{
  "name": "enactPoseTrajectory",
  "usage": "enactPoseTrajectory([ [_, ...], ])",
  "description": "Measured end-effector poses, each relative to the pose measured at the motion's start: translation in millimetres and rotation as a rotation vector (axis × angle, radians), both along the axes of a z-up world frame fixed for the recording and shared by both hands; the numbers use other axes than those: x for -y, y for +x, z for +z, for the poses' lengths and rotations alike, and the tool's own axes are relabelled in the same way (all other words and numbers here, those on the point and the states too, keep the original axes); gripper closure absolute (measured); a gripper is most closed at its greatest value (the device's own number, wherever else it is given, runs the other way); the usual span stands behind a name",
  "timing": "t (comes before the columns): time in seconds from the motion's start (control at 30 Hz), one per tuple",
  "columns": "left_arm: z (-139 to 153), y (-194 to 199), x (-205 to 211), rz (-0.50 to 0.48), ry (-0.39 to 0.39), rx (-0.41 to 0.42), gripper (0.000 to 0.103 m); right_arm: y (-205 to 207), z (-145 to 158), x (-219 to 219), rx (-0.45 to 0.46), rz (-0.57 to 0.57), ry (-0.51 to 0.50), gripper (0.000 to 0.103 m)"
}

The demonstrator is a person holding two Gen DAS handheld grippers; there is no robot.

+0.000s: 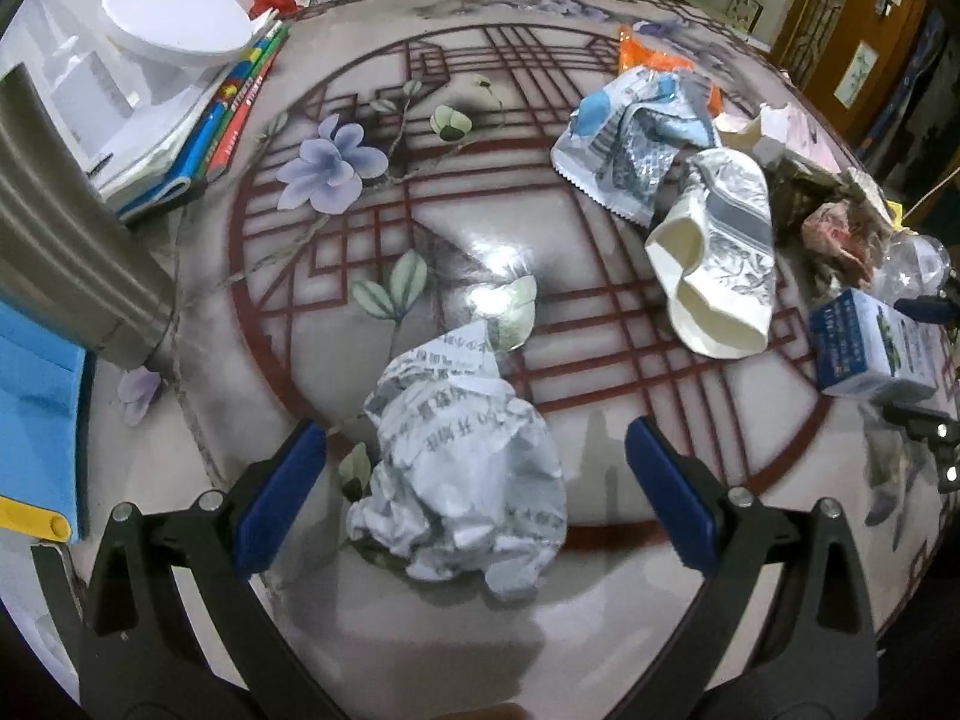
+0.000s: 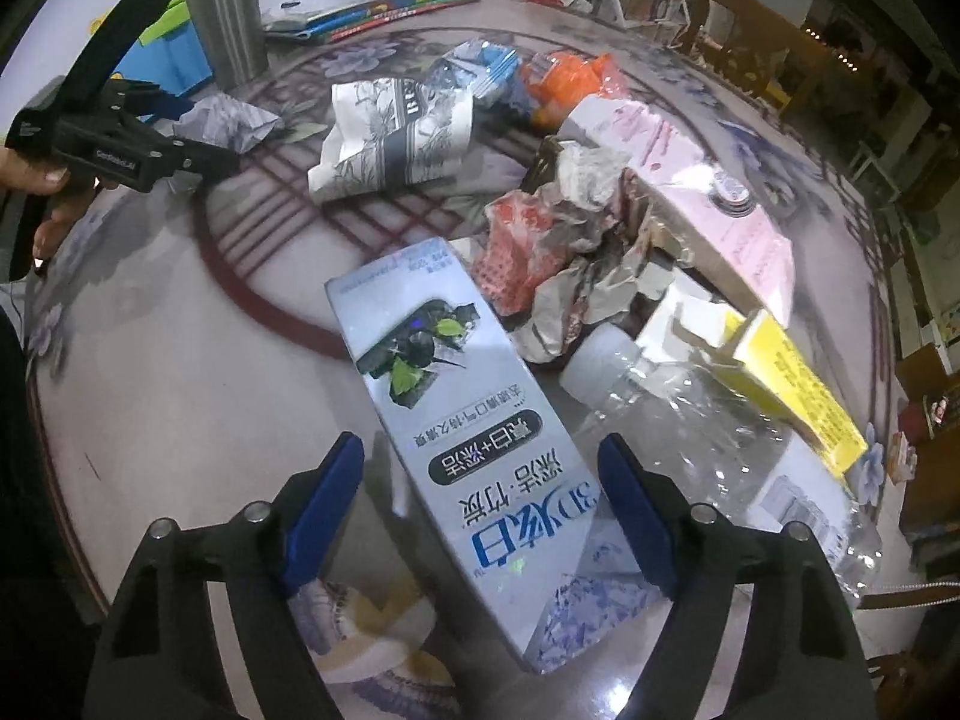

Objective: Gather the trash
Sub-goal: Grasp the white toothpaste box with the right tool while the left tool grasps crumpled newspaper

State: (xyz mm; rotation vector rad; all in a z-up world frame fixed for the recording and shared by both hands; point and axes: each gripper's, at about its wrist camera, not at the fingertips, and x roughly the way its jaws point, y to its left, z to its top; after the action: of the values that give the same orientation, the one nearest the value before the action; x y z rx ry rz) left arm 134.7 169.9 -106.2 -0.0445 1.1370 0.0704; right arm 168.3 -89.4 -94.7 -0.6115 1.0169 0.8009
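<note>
My left gripper (image 1: 477, 450) is open, its blue-padded jaws on either side of a crumpled white printed paper ball (image 1: 462, 480) on the flowered table (image 1: 480, 240). My right gripper (image 2: 480, 468) is open around a long light-blue toothpaste box (image 2: 474, 444) lying on the table; the jaws are apart from its sides. That box also shows in the left wrist view (image 1: 870, 348). The left gripper and paper ball (image 2: 228, 120) appear at the far left of the right wrist view.
More trash lies around: a white-and-grey paper bag (image 1: 714, 252), a foil wrapper (image 1: 636, 138), an orange wrapper (image 1: 648, 57), crumpled brown paper (image 2: 570, 240), a clear plastic bottle (image 2: 690, 414), pink (image 2: 690, 180) and yellow (image 2: 792, 384) boxes. A metal cylinder (image 1: 66, 228), books (image 1: 198, 120) and a blue box (image 1: 36, 420) stand left.
</note>
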Motion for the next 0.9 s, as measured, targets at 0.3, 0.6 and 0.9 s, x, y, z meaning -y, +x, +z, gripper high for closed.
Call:
enactPoseTrajectory([
  [0.3, -10.0, 2.5, 0.4, -0.010, 0.026, -0.026, 0.020, -3.4, -8.5, -9.9, -0.030, 0.002, -0.034, 0.052],
  [0.6, 1.0, -7.0, -2.2, 0.003, -0.040, 0.003, 0.059, -19.0, -2.2, -10.4, -0.045, 0.011, -0.010, 0.054],
  [0.9, 25.6, -31.2, 16.3, -0.020, -0.031, 0.058, 0.060, -36.5, 26.8, 1.6, -0.016, -0.020, 0.074, 0.054],
])
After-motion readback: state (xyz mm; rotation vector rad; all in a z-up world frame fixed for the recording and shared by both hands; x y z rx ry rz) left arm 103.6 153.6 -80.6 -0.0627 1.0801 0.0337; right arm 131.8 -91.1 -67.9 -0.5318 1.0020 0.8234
